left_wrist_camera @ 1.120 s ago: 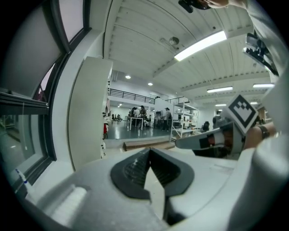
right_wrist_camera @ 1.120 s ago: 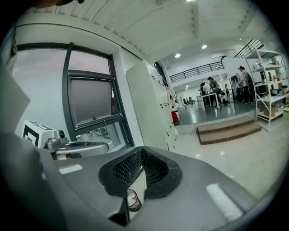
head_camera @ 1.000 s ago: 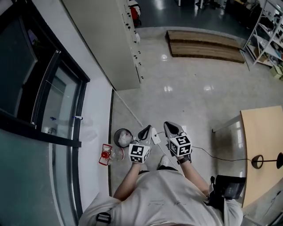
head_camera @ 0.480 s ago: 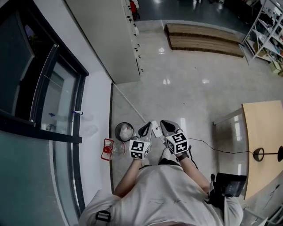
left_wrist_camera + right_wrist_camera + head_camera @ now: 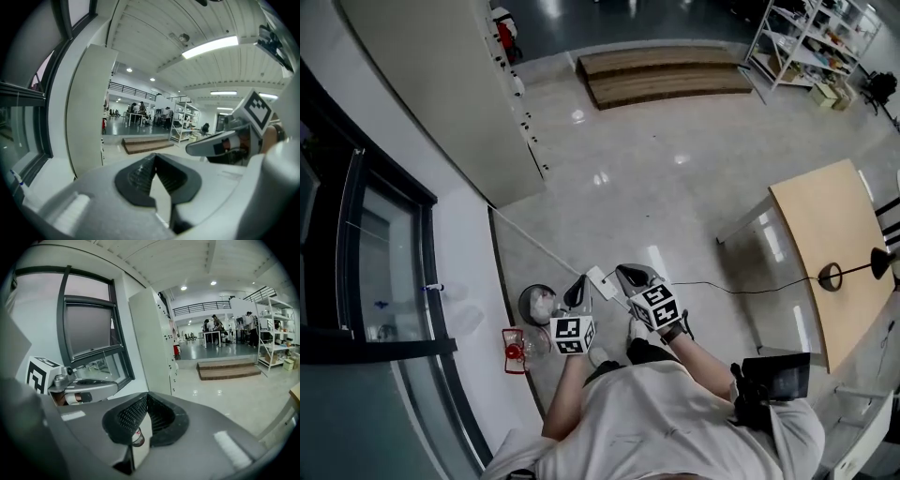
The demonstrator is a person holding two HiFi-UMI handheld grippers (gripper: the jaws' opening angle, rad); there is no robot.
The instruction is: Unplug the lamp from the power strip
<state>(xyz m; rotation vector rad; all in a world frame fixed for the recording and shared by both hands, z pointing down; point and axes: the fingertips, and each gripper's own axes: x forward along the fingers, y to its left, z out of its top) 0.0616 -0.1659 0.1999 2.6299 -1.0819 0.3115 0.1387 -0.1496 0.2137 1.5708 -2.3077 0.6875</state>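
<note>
Shut jaws, gripping nothing, on left gripper (image 5: 578,287) and right gripper (image 5: 627,274), either side of white power strip (image 5: 600,280) on floor (image 5: 675,187); black cable (image 5: 750,291) off to lamp (image 5: 832,278) on counter (image 5: 811,216). By wall (image 5: 464,272), grey bin (image 5: 525,296) holding crumpled white stuff, red-capped clear container (image 5: 517,347) alongside; open floor ahead.

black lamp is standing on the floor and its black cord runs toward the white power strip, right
Not quite. The head view shows the black lamp standing on the wooden table, not on the floor. Its black cord does run toward the white power strip.
</note>
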